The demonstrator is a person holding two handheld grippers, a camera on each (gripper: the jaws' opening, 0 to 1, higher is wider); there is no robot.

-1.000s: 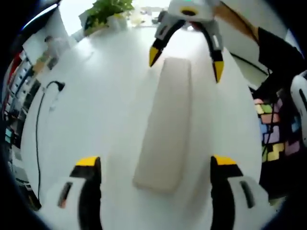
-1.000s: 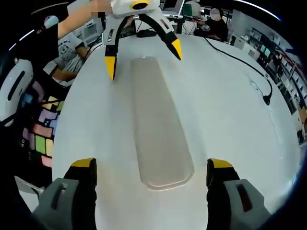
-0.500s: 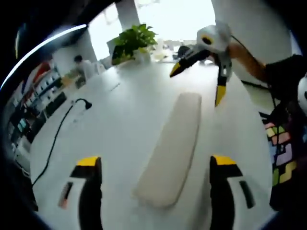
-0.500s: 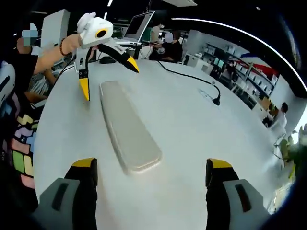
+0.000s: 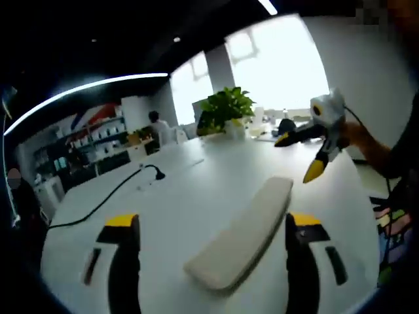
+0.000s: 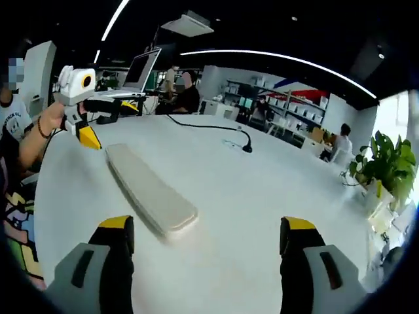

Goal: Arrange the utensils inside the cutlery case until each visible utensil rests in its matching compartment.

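We see the long, closed beige cutlery case (image 5: 245, 235) (image 6: 149, 196) lying flat on the white table (image 5: 177, 203) (image 6: 262, 196), between our left gripper (image 5: 213, 226) (image 6: 108, 121) and right gripper (image 6: 203, 229) (image 5: 301, 154), both wide open, holding nothing.

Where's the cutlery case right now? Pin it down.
The closed cutlery case lies flat on the white table, running between the two grippers: its near end sits between the left gripper jaws, its far end below the right gripper.
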